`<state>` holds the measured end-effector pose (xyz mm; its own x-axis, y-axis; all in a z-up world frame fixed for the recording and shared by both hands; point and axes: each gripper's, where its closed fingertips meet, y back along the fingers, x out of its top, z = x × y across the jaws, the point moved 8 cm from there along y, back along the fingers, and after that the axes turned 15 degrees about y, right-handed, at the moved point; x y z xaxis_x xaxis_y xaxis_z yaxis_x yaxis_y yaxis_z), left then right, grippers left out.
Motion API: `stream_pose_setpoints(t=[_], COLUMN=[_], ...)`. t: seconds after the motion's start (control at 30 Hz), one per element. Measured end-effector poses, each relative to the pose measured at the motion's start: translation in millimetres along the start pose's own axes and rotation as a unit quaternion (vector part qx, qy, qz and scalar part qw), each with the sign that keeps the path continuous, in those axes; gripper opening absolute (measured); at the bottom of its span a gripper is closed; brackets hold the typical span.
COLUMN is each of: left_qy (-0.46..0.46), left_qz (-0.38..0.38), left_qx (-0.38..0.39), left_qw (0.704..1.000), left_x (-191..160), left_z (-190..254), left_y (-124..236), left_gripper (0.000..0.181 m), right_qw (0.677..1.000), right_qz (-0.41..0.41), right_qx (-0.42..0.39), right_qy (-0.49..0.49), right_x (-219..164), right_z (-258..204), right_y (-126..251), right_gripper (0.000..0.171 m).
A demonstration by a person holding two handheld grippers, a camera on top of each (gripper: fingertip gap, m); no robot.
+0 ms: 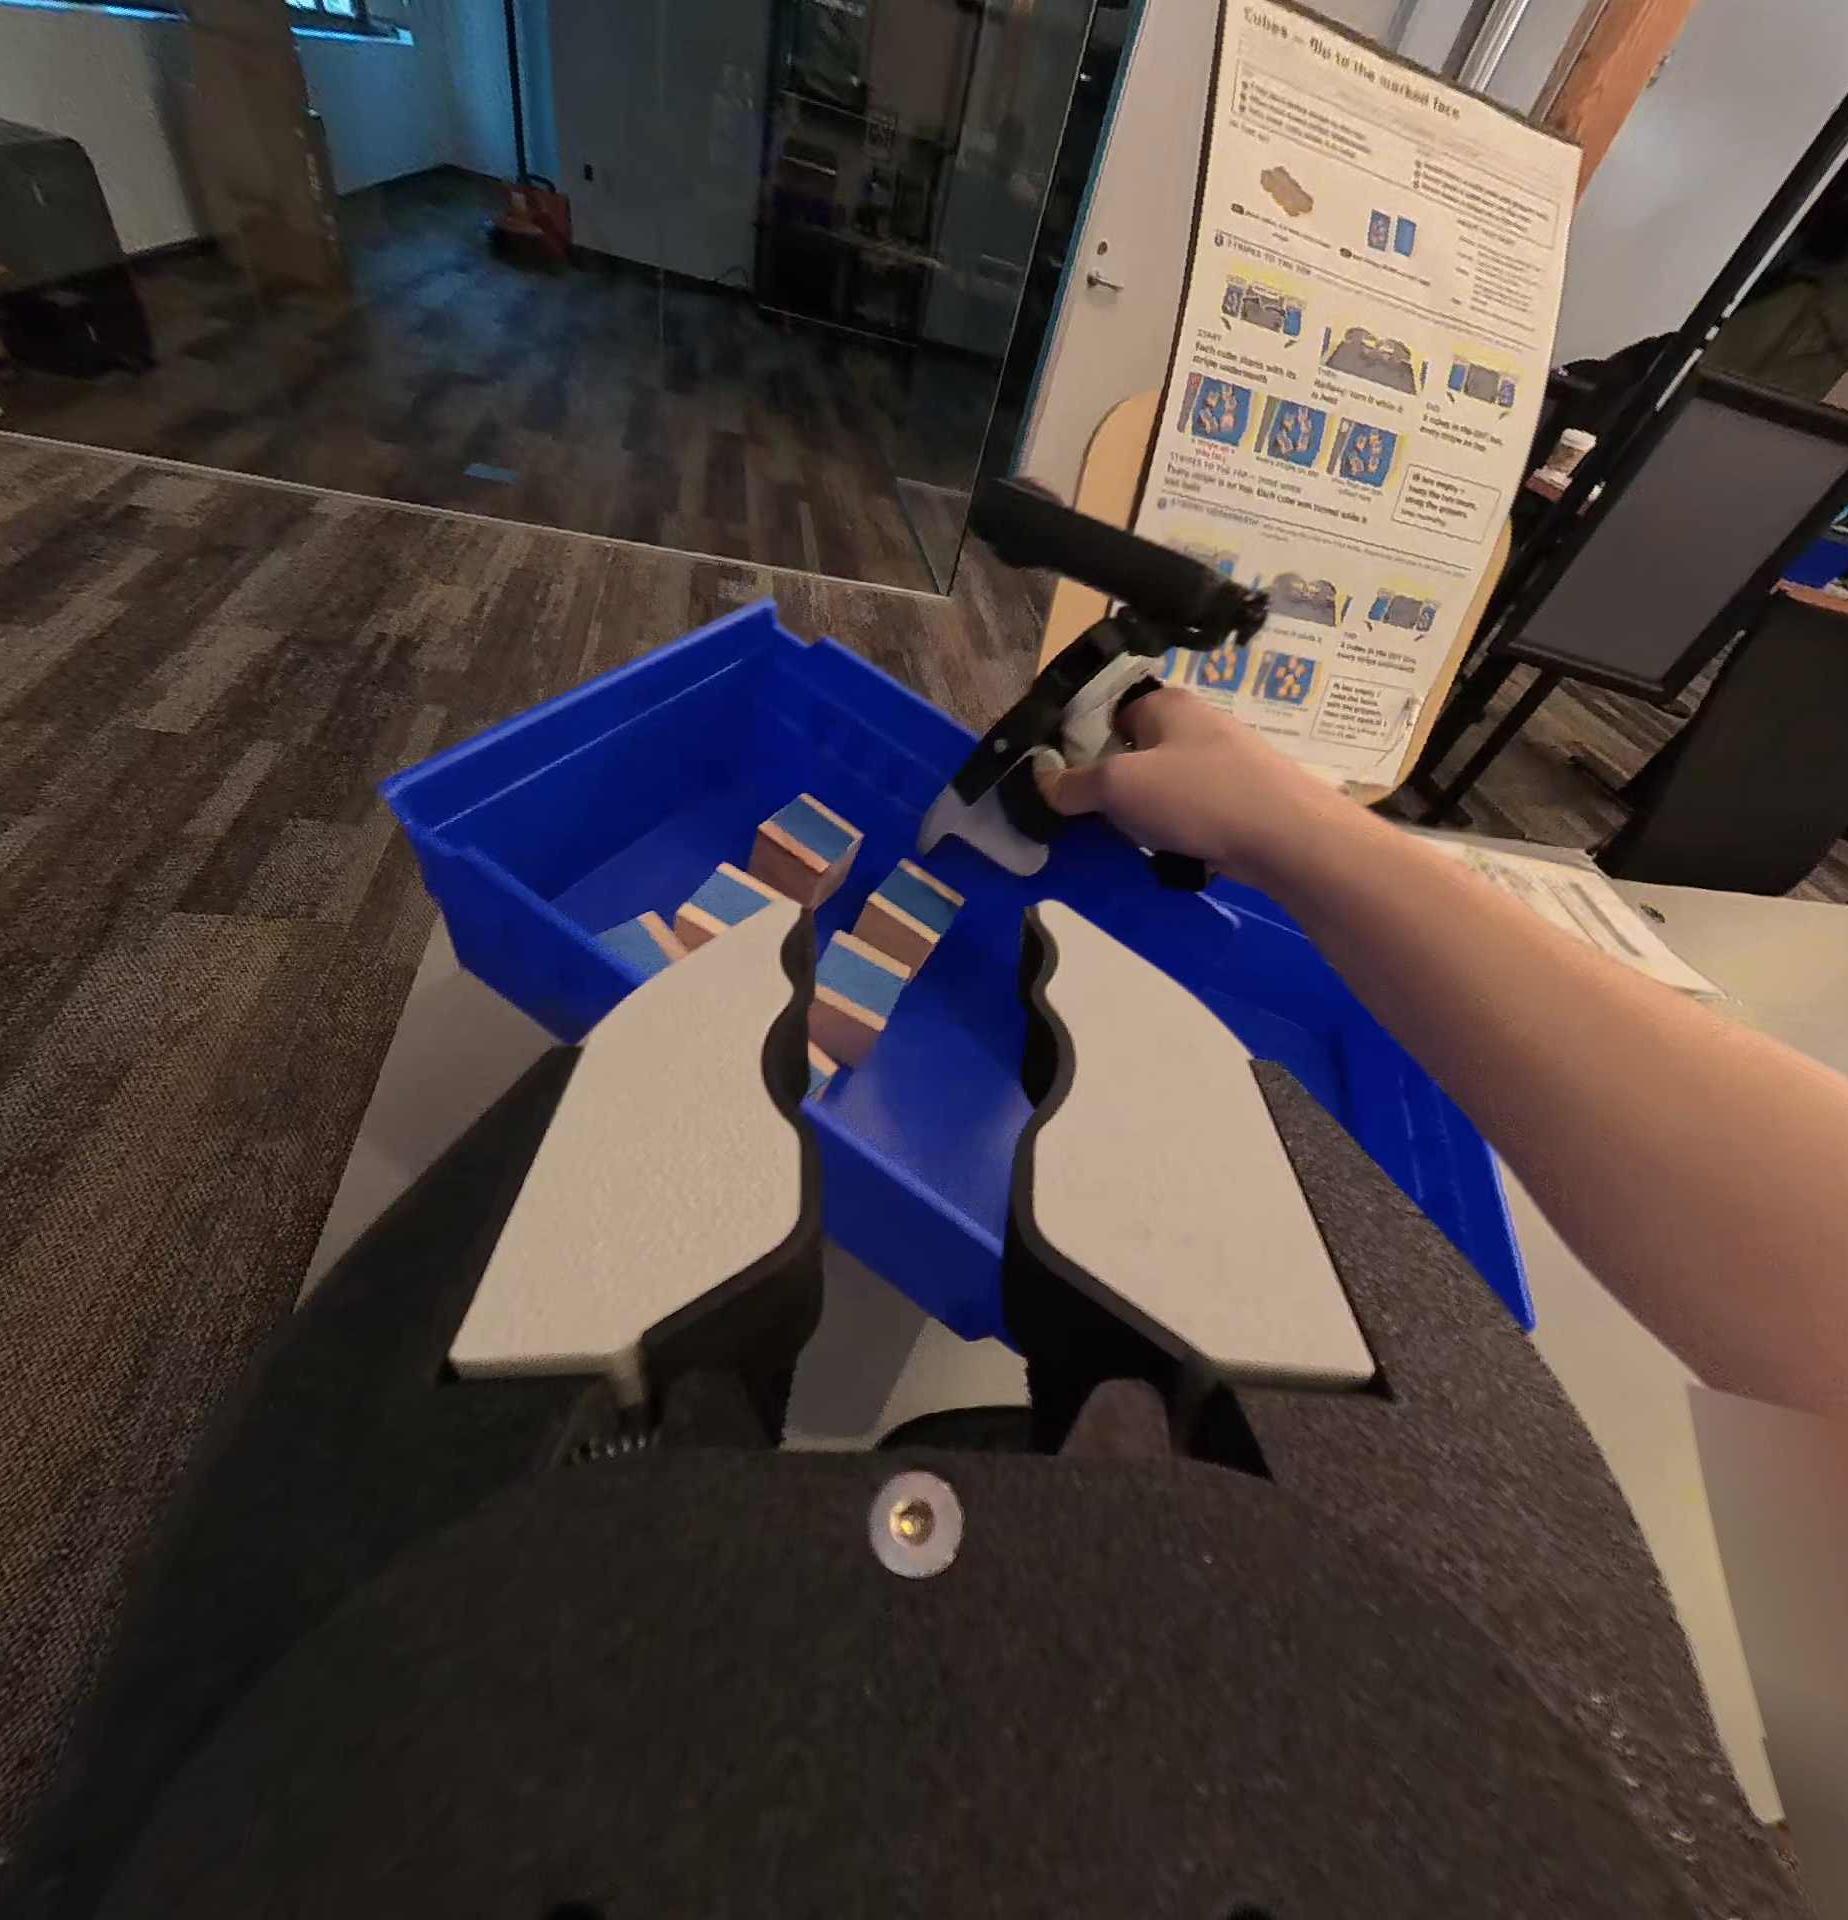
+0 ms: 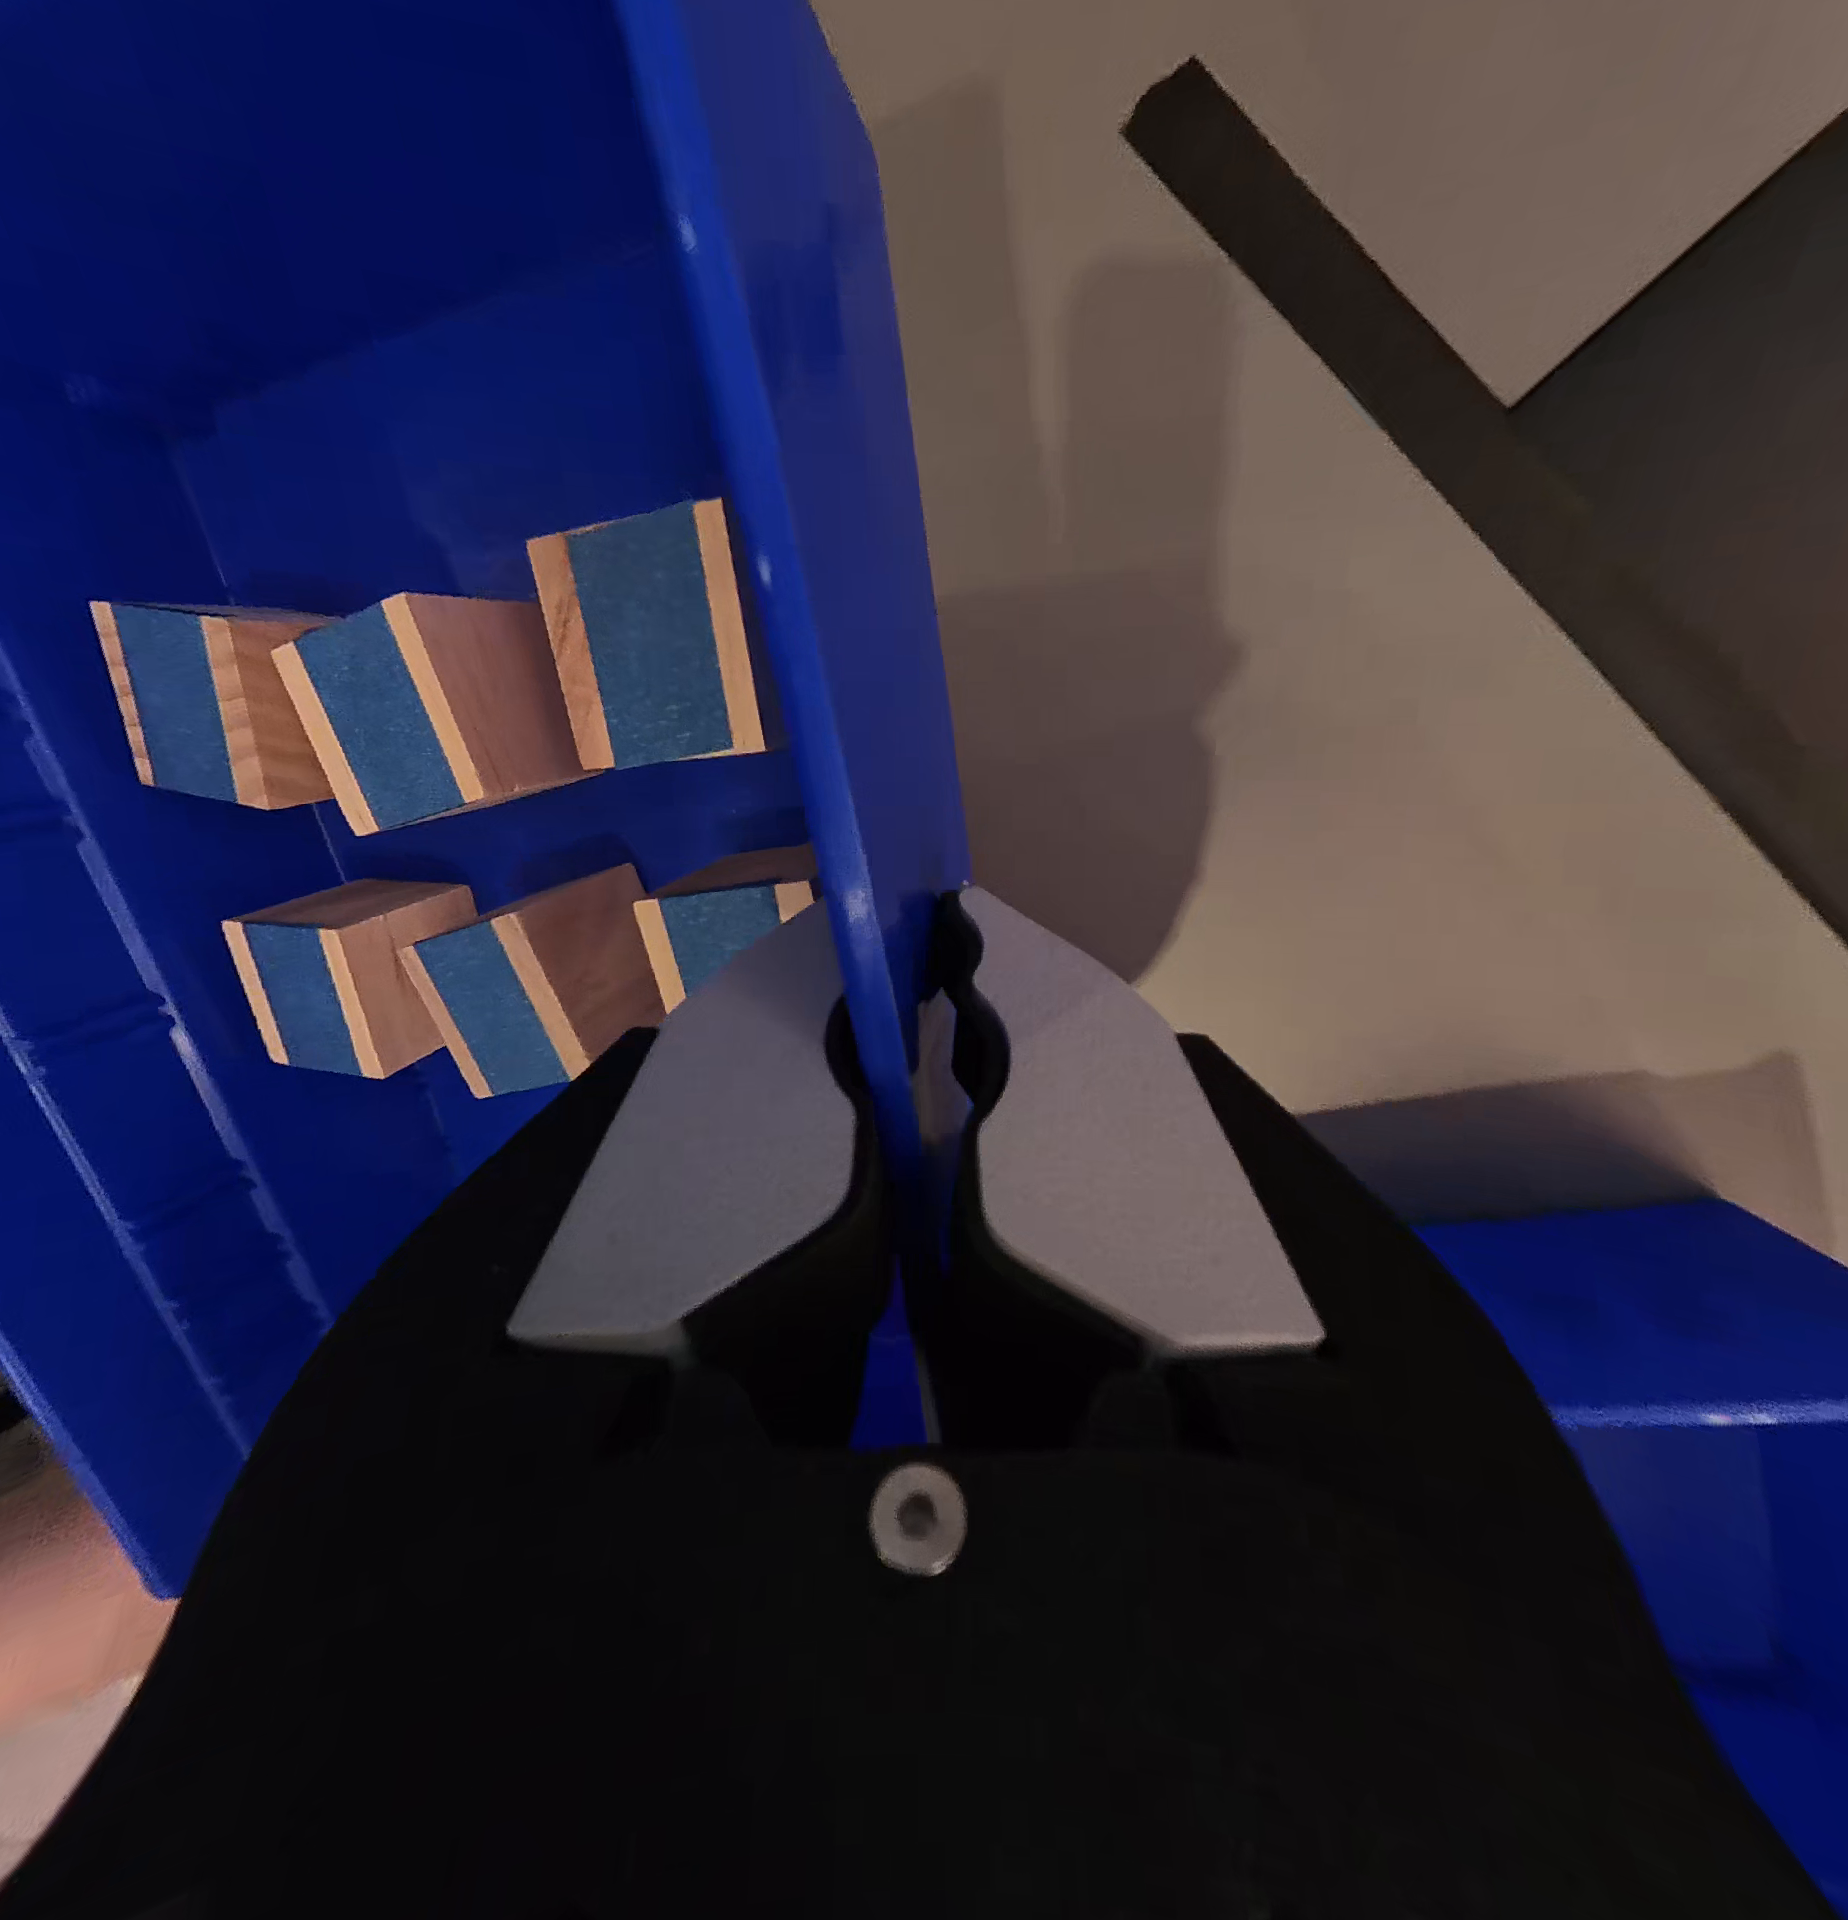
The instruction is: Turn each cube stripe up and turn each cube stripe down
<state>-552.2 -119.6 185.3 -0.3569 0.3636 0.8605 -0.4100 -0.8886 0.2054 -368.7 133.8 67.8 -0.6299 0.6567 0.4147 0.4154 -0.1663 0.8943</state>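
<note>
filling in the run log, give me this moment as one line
right tongs: shut on bin wall | left tongs: open, empty, above bin | cubes: six in bin, stripes showing

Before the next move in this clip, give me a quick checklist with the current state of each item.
1. Right hand-held gripper clamped on the wall of the blue bin: ok, one finger on each side of the rim.
2. Left hand-held gripper free: ok, open and holding nothing, hovering over the bin's near edge.
3. Cubes inside the bin: ok, six show in the right wrist view.
4. Stripes up: ok for all six in that view.
5. Bin flat on the table: cannot tell.
6. Second blue bin ready to receive cubes: cannot tell, only a corner shows.
</note>
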Motion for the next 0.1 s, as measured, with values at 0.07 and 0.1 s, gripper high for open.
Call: stream_pose_setpoints(t=[0.07,0.1], left_qy=[-0.002,-0.003], left_qz=[-0.014,-0.02], left_qx=[0.0,0.002], left_qw=[1.0,1.0], left_x=[-1,-2], left_z=[-1,-1], left_y=[-5,-7], left_gripper=[0.037,0.037], right_qw=[1.0,1.0], right_qz=[-0.006,-0.011], right_qx=[0.004,0.003], right_qy=[-0.018,-0.023], right_x=[-3,-4], right_z=[-1,-2], right_y=[-17,-24], right_gripper=[0.008,0.008])
